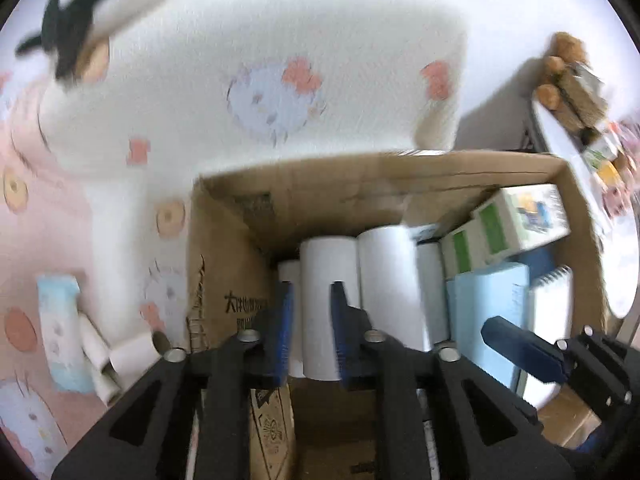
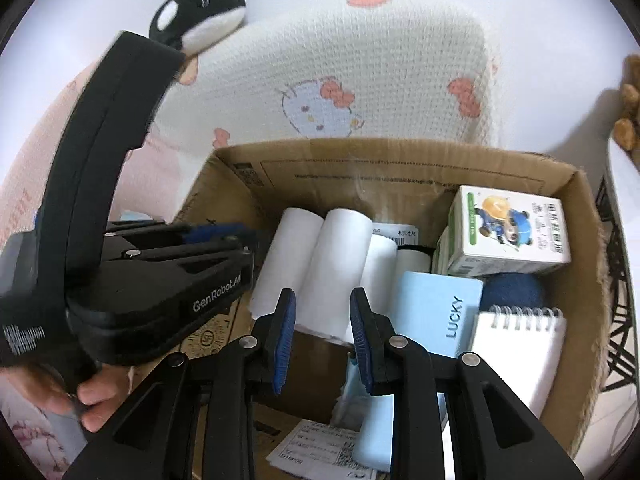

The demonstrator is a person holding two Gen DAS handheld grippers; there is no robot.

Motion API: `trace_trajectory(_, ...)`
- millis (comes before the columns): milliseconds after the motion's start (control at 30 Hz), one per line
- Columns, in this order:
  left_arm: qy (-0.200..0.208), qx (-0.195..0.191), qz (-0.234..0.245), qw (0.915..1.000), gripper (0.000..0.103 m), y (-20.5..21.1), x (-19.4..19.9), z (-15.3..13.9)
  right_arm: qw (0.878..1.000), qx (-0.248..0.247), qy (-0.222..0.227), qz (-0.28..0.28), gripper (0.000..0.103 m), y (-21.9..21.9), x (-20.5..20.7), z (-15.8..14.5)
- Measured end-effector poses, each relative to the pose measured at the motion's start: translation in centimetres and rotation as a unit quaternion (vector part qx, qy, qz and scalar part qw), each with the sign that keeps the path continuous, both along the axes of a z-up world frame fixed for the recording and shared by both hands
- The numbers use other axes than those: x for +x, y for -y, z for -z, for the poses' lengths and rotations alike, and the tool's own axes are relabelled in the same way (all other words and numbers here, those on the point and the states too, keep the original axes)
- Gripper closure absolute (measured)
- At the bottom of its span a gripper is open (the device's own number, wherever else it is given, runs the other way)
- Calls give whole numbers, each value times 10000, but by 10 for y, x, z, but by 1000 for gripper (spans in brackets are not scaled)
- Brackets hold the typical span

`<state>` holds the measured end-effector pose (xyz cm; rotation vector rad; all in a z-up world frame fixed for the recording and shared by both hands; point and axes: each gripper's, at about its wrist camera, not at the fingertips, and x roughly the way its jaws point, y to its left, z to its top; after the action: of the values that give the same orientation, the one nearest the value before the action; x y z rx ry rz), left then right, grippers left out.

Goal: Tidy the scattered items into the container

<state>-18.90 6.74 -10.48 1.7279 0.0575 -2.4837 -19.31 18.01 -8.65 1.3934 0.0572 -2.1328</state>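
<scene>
Your left gripper [image 1: 310,320] hangs over the box [image 1: 224,264], its fingers apart either side of an upright white roll [image 1: 326,280] with no sure press on it; the blur leaves contact unclear. Your right gripper [image 2: 322,336] has its fingers nearly together and clamped on nothing, above the rolls [image 2: 344,256] packed against the box's [image 2: 400,164] far wall. More rolls [image 1: 116,354] and a pale blue pack [image 1: 58,332] lie loose on the bed beside the box's left wall; those look like what remains. Expect the rolls to be light and soft: squeeze gently across the middle of the barrel, or they may crush or roll away. The pack is probably flat and slick, so take it by a long edge. The bed [image 2: 360,80] is a soft knitted cover with cartoon prints, which will give under pressure; a plush orca [image 2: 200,12] sits at its far edge.
</scene>
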Motion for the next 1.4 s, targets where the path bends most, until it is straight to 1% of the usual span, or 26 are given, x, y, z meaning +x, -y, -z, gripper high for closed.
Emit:
trace_trajectory(33,-120,-29,105,9999,64,-3,4,-6,9999,32,-78,63,79,-1,3,-4)
trace_trajectory(100,-422,-72,253,9988,62,-6,18,-19,9995,105,-220,213,79,-2,9,-11)
trace_trajectory(200,-706,-151,382,9967,57,2,31,-33,9986,191,-341,356,78,-1,12,-17)
trace_trajectory(300,-896,67,477,9948,55,16,42,-44,9972,208,-549,456,77,-1,29,-31)
trace_trajectory(333,-923,151,511,9943,55,22,46,-49,9965,229,-629,505,76,1,34,-37)
trace_trajectory(367,-948,179,535,9939,55,23,50,-50,9954,246,-731,574,72,3,39,-41)
trace_trajectory(400,-987,179,557,9934,55,25,48,-54,9942,252,-819,642,69,4,43,-46)
trace_trajectory(433,-1082,139,538,9926,55,32,54,-59,9934,263,-884,682,63,6,46,-51)
trace_trajectory(467,-1289,31,509,9903,55,36,60,-67,9924,280,-962,712,60,8,51,-56)
trace_trajectory(533,-1613,-69,495,9856,55,41,71,-81,9901,253,-1141,776,60,13,59,-69)
trace_trajectory(567,-1713,23,517,9839,55,46,77,-89,9888,225,-1231,811,60,16,62,-74)
trace_trajectory(600,-1786,210,571,9820,55,51,83,-96,9876,220,-1320,818,59,18,66,-80)
trace_trajectory(667,-1887,361,609,9795,55,60,92,-105,9841,287,-1544,833,58,23,76,-94)
trace_trajectory(767,-2128,156,628,9750,55,68,109,-118,9766,424,-1927,861,53,29,91,-110)
trace_trajectory(867,-2239,25,731,9719,55,73,126,-128,9661,651,-2351,841,53,36,109,-125)
trace_trajectory(933,-2271,41,742,9710,55,78,136,-134,9601,745,-2557,852,51,39,120,-134)
trace_trajectory(1000,-2277,60,760,9708,55,82,144,-138,9553,840,-2703,849,47,42,129,-139)
trace_trajectory(1067,-2216,-32,719,9725,52,84,151,-139,9517,972,-2795,819,42,46,135,-140)
trace_trajectory(1100,-2186,-126,706,9732,50,84,154,-138,9508,1043,-2812,779,42,48,136,-139)
trace_trajectory(1133,-2177,-306,692,9731,49,82,157,-138,9517,1082,-2782,726,41,50,136,-137)
trace_trajectory(1267,-2147,-973,728,9691,49,68,164,-131,9572,1258,-2531,619,41,55,136,-123)
trace_trajectory(1333,-2088,-899,834,9702,49,64,164,-129,9565,1401,-2489,598,41,58,137,-116)
trace_trajectory(1400,-1934,-626,991,9741,49,61,161,-126,9569,1492,-2431,541,41,60,137,-110)
